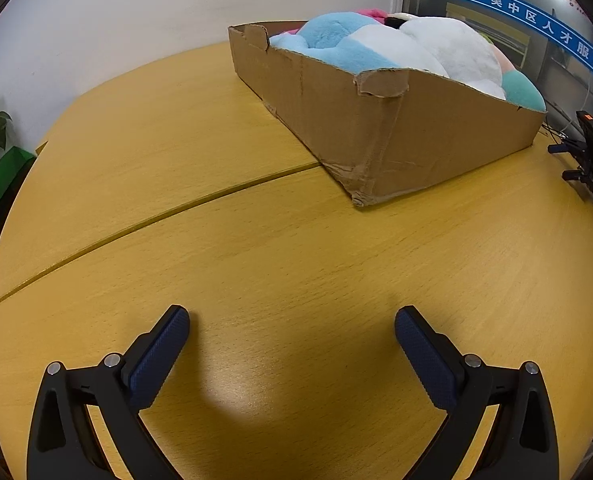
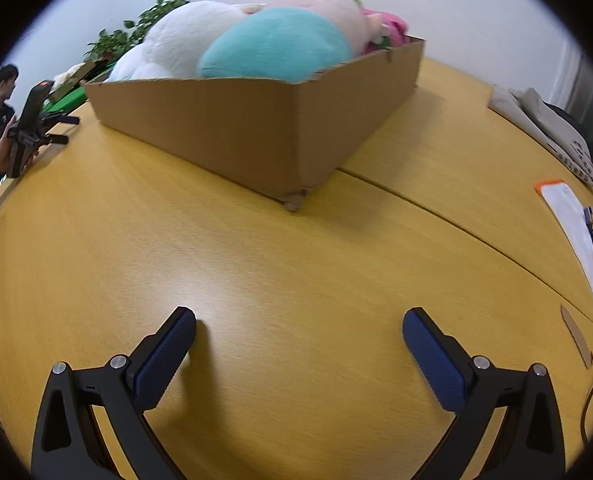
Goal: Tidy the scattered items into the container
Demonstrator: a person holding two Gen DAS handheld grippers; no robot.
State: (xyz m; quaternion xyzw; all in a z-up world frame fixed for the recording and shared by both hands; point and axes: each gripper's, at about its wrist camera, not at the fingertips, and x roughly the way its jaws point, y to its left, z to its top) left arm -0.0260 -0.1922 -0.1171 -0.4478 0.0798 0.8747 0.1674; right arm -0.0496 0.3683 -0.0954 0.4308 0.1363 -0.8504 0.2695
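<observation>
1. The cardboard box sits on the yellow table. It is the landmark here.
2. The soft toys are piled inside the box and stick up over its rim — a blue and white one, a big white one and a teal one. A pink one lies at the far end of the box.
3. The left gripper hangs over bare table in front of the box. Its two pads are wide apart and hold nothing.
4. The right gripper is also in front of the box, over bare table. Its pads are wide apart too, with nothing between them.
5. I see no toy on the table near the box, though the edges of both views are bent and dark, so one could hide there.
6. The toys look light, soft and squashy — not slippery, not easy to break. I think it is best to pinch a fat, puffy part, like a body or a head, because a thin bit may slip out.
</observation>
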